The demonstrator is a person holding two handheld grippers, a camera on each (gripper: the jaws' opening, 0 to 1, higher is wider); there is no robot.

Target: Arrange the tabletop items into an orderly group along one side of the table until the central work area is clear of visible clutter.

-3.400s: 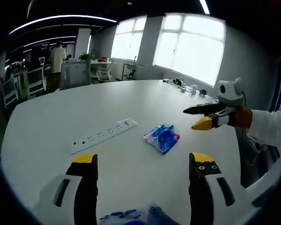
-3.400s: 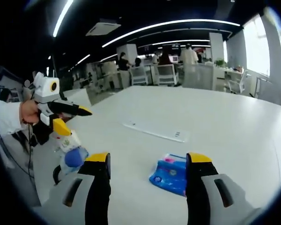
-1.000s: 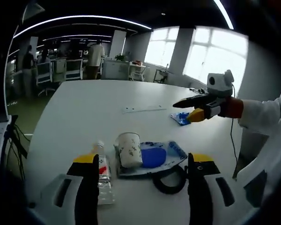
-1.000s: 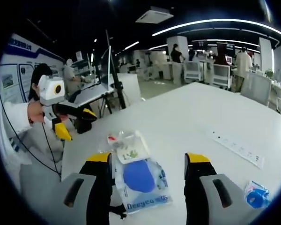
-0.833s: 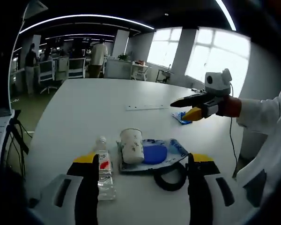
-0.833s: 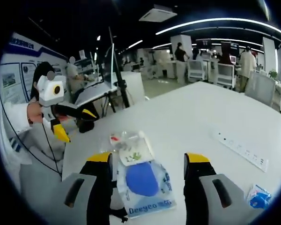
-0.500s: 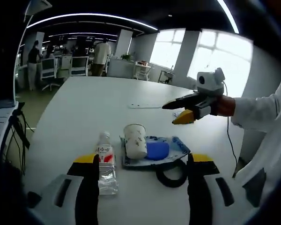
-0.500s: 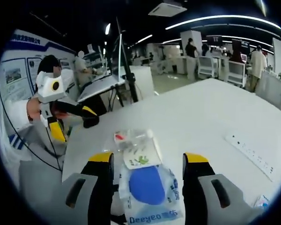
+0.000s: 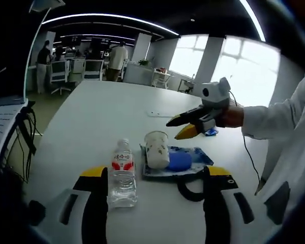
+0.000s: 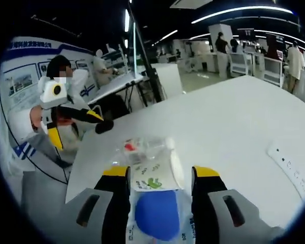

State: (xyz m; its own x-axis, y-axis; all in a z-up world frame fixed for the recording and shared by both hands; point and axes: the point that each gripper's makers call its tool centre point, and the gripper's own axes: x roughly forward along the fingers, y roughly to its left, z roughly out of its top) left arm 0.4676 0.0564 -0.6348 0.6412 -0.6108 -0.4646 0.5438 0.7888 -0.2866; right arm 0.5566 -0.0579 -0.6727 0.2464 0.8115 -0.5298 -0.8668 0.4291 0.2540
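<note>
Tabletop clutter sits grouped near the table [image 9: 91, 109] edge: water bottle [image 9: 123, 173], paper cup [image 9: 156, 149], blue pouch [image 9: 180, 160], black ring [image 9: 190, 190]. Right gripper [image 10: 155, 175], jaws spread, hovers over the cup, seemingly about to grasp it. Left gripper [image 9: 155, 175] waits, spread and empty; next it must close gently.

My left gripper [image 9: 157, 178] hangs with jaws apart over the near edge of the white table [image 9: 91, 114]. Between them stand a water bottle [image 9: 123, 173] and a paper cup [image 9: 156, 149], the cup on a blue packet [image 9: 185, 160]. My right gripper [image 9: 185, 124] hovers open above the packet.
</note>
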